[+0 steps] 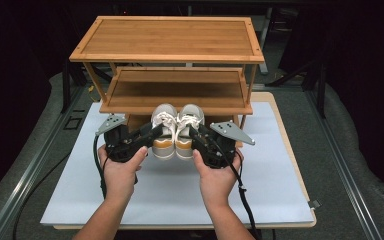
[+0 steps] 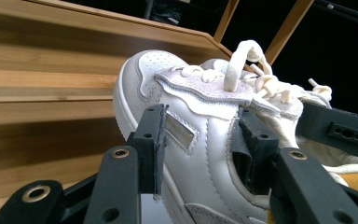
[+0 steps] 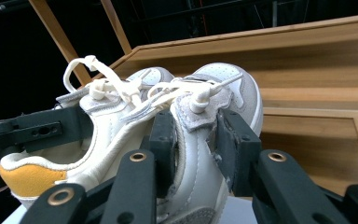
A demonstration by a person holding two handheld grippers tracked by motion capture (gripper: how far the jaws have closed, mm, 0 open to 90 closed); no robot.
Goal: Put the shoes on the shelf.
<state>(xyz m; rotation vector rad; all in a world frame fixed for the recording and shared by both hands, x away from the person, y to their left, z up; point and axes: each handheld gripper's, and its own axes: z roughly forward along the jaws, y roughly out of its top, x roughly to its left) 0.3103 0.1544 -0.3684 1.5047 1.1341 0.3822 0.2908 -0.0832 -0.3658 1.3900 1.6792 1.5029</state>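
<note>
A pair of white sneakers with orange heels sits side by side in front of the wooden shoe rack [image 1: 170,37], toes toward it. My left gripper [image 1: 155,131] is shut on the outer side of the left shoe [image 1: 164,127]. Up close, its jaws pinch the shoe's white side wall [image 2: 204,149], below the laces. My right gripper [image 1: 194,132] is shut on the right shoe [image 1: 190,125], clamping its side by the tongue [image 3: 198,149]. The left shoe [image 3: 107,121] lies just beyond it. I cannot tell whether the shoes rest on the mat or hang just above it.
The rack has a bare top shelf and a bare middle shelf [image 1: 175,90], with slanted wooden side posts. A pale mat [image 1: 180,195] covers the table in front of the rack. Cables trail from both grippers toward the near edge.
</note>
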